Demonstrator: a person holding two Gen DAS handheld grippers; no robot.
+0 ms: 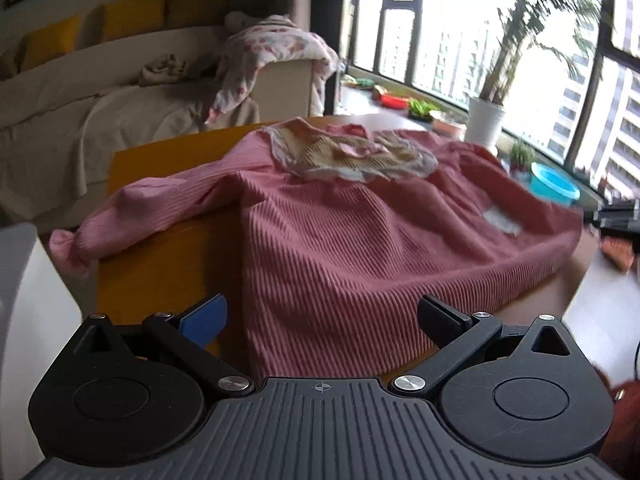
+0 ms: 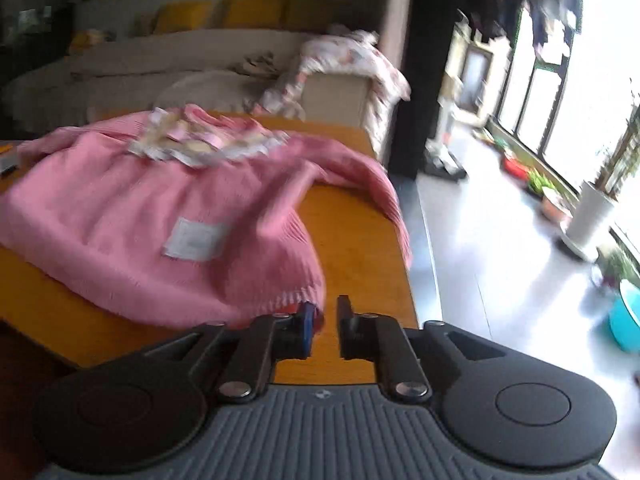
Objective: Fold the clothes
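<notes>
A pink ribbed sweater point(image 1: 340, 232) point(image 2: 140, 200) lies spread on an orange table point(image 1: 160, 160) point(image 2: 352, 240), its cream lace collar point(image 1: 352, 156) at the far side. A white label patch point(image 2: 196, 240) shows on its body. One sleeve point(image 1: 140, 212) reaches to the table's left edge; the other point(image 2: 360, 176) drapes over the right edge. My left gripper point(image 1: 320, 320) is open wide over the near hem, with cloth lying between the fingers but not pinched. My right gripper point(image 2: 324, 326) stands narrowly open at the hem's right corner; bare table shows in the gap and the cloth only reaches the blue pad point(image 2: 307, 326).
A covered sofa point(image 1: 100, 120) with a floral blanket point(image 1: 272, 52) stands behind the table. By the windows on the right are a white plant pot point(image 1: 484, 120), a blue basin point(image 1: 554, 188) point(image 2: 626, 324) and small plants. Grey floor point(image 2: 480, 240) lies right of the table.
</notes>
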